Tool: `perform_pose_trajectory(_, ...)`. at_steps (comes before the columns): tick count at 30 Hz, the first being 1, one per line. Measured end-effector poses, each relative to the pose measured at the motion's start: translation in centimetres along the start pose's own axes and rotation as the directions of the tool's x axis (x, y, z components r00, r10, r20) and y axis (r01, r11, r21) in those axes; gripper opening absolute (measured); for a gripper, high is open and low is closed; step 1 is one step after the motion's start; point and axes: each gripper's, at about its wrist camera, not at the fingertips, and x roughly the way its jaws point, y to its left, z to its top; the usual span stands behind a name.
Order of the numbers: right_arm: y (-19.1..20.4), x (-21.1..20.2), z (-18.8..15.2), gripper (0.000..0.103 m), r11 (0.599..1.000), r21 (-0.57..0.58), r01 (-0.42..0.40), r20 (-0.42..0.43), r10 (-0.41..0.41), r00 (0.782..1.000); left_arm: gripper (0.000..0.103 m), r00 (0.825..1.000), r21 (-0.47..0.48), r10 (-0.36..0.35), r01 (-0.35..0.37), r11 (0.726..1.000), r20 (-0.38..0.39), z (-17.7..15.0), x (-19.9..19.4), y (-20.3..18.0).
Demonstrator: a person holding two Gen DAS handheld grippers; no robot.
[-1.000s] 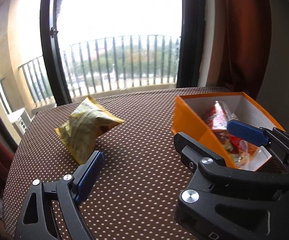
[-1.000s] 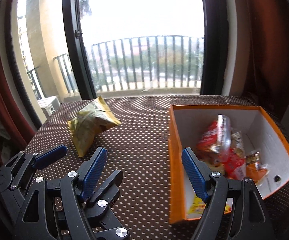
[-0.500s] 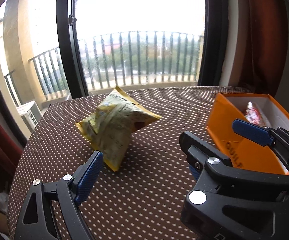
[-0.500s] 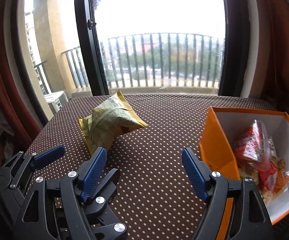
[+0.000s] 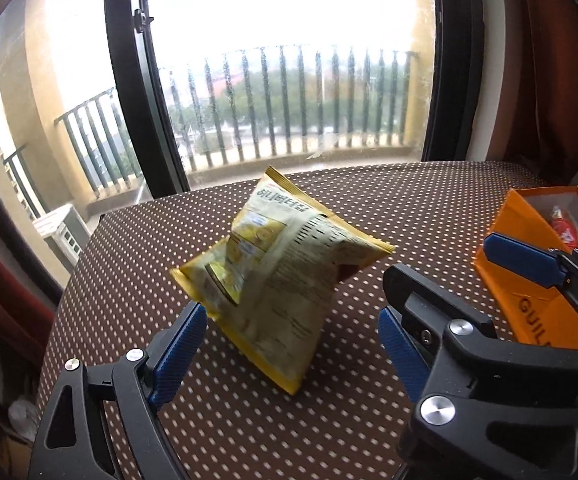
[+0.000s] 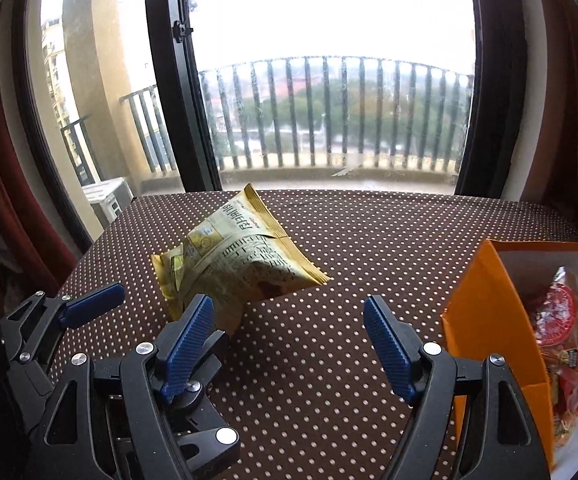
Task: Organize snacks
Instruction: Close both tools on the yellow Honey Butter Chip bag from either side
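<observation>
Two grippers gaping, nothing grabbed, yellow snack bag (image 5: 285, 276) lying on the dotted desk (image 5: 409, 208).
Left view: left gripper (image 5: 293, 344) spread just short of the bag, orange box (image 5: 529, 308) off right. Right view: right gripper (image 6: 289, 344) apart, bag (image 6: 237, 268) ahead-left, box (image 6: 489, 320) of snacks right.

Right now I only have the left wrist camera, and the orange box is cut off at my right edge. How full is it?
Observer: The right wrist view looks into the orange box. Red and orange packets are piled inside, with bare white wall showing above them.
Operator: Are the right jaws holding anything?
Observer: No. The right gripper is open, and only the dotted tablecloth shows between its jaws.
Operator: Where is the bag from that side?
Observer: The yellow bag lies ahead and to the left. Its near corner is hidden behind that gripper's left-hand finger.
</observation>
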Motion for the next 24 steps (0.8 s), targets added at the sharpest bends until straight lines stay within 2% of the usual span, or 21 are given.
perform_pose_trajectory(7, -0.2, 2.5, 1.1, 0.08, 0.999, 0.053, -0.009, -0.013, 0.01, 1.0, 0.09, 0.999, 0.061, 0.007, -0.005, 0.998, -0.032, 1.5, 2.3, 0.6)
perform_pose_trajectory(11, -0.7, 3.5, 1.5, 0.08, 0.995, 0.096, -0.027, -0.002, 0.027, 1.0, 0.097, 1.0, 0.095, -0.001, 0.003, 0.995, -0.02, 2.4, 3.5, 0.8)
perform_pose_trajectory(14, -1.1, 4.3, 1.8, 0.08, 0.993, 0.119, -0.025, 0.006, 0.025, 1.0, 0.098, 0.999, 0.115, -0.024, 0.027, 0.993, -0.03, 2.9, 5.0, 1.0)
perform_pose_trajectory(19, -1.6, 6.2, 1.9, 0.08, 0.99, 0.143, -0.011, -0.016, 0.014, 1.0, 0.099, 0.994, 0.108, -0.075, 0.084, 0.991, -0.085, 3.0, 7.9, 1.3)
perform_pose_trajectory(24, -2.3, 8.6, 1.5, 0.08, 0.985, 0.172, 0.003, -0.064, 0.008, 0.998, 0.1, 0.991, 0.08, -0.079, 0.088, 0.993, -0.105, 2.9, 10.7, 1.6)
